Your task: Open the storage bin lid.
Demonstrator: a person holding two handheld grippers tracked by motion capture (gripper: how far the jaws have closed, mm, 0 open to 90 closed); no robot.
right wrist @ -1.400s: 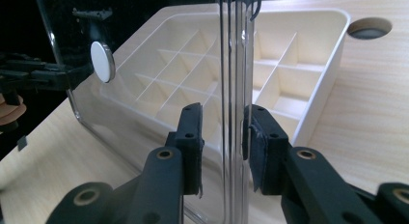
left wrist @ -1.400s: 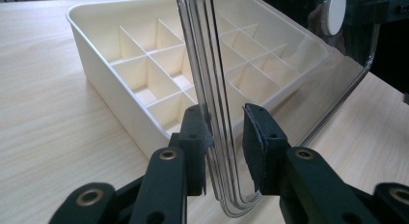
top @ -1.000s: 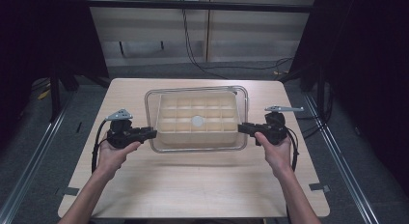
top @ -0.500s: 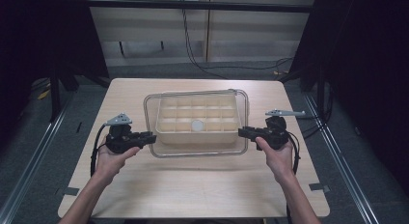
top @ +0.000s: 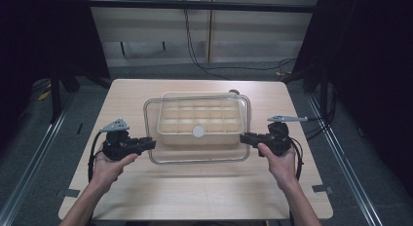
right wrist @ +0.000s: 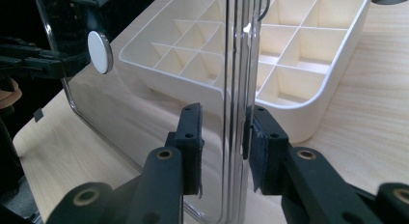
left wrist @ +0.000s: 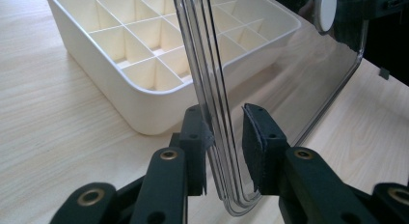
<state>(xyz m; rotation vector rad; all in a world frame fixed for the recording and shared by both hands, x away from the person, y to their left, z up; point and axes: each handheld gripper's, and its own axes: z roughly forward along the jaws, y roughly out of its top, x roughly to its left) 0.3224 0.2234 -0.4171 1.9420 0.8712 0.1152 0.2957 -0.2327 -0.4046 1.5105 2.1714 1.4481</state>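
A clear plastic lid [top: 195, 155] with a white round knob [top: 198, 131] hangs level over a cream box [top: 199, 102] divided into several compartments. My left gripper [top: 151, 143] is shut on the lid's left edge, and my right gripper [top: 243, 137] is shut on its right edge. In the left gripper view the lid's rim [left wrist: 217, 103] runs between the black pads of the left gripper [left wrist: 224, 137], with the box [left wrist: 140, 55] behind it. In the right gripper view the right gripper [right wrist: 224, 137] clamps the opposite rim [right wrist: 236, 64], beside the box [right wrist: 284, 55].
The box stands in the middle of a light wooden table [top: 195, 197]. Bare tabletop lies in front of the lid, between the person's forearms. Dark floor and metal rails surround the table, and cables run along the floor behind it.
The lid has drifted a little toward the near edge of the table with both grippers still on it. The box's far rim now peeks out beyond it.
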